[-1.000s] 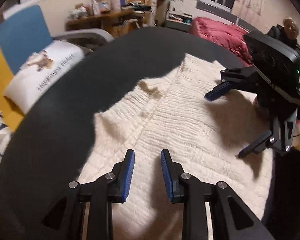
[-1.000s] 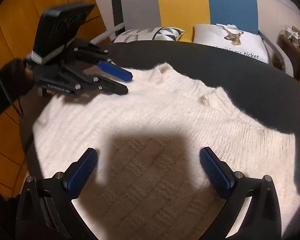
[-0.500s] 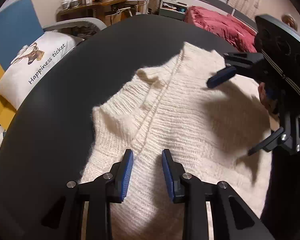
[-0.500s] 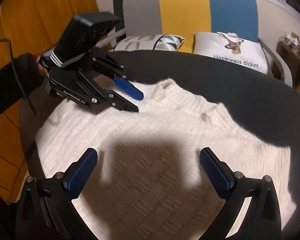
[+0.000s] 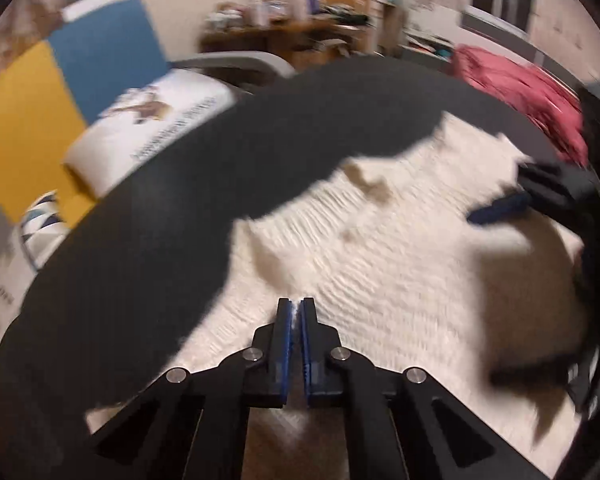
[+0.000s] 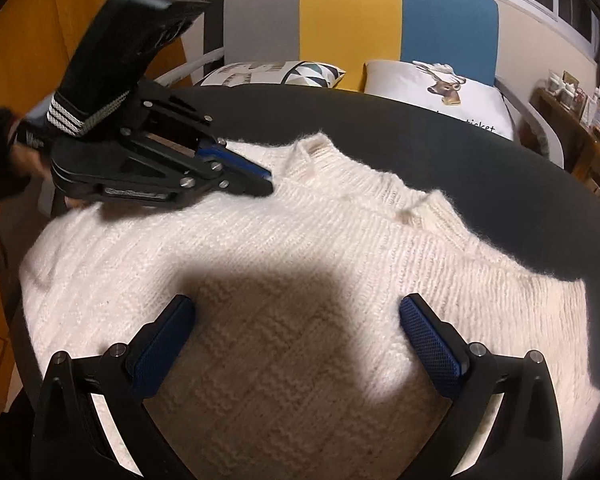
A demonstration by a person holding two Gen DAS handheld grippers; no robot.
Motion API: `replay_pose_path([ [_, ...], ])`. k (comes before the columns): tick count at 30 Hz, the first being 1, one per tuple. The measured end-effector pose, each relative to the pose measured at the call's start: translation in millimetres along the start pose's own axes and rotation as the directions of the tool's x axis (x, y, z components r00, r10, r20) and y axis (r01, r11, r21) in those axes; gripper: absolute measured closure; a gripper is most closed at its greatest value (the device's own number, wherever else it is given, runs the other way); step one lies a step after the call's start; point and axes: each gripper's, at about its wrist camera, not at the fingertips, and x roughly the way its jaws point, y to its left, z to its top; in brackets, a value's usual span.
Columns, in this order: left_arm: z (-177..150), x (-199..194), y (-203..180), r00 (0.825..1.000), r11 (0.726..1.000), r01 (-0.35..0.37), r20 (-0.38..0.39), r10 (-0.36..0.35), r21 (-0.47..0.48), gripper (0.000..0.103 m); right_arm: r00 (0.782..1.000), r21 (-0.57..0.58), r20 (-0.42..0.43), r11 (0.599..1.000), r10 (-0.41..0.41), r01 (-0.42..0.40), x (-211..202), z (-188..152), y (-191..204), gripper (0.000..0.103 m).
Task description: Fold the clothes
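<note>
The white sweater [image 6: 300,280] lies flat on the dark counter [image 6: 420,128], directly beneath both grippers. The left gripper [image 5: 296,308] is pinched onto knit at its tips — nearer the collar — while the right gripper [image 6: 296,320] hovers spread wide over the body.

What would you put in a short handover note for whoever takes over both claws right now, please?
Left claw: shut on a pinch of the white sweater, near its shoulder edge.
Right claw: open, hovering over the sweater's middle, holding nothing.
The sweater lies spread flat on the round black table, neckline toward the sofa.
Done: only the left grip. No fold visible yet.
Left: fold the sides in, then fold it in half.
</note>
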Motion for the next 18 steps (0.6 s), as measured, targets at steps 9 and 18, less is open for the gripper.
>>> replay_pose_path([
  [9, 0.6, 11.9, 14.2, 0.997, 0.994, 0.064, -0.031, -0.066, -0.084, 0.094, 1.000, 0.026, 0.020, 1.000, -0.018, 0.018, -3.6, -6.7, 7.8, 0.000],
  [18, -33.4, -81.0, 51.1, 0.988, 0.978, 0.105, 0.131, -0.081, -0.181, 0.087, 1.000, -0.032, -0.019, 0.999, -0.022, 0.021, -3.4, 11.0, 26.6, 0.000],
])
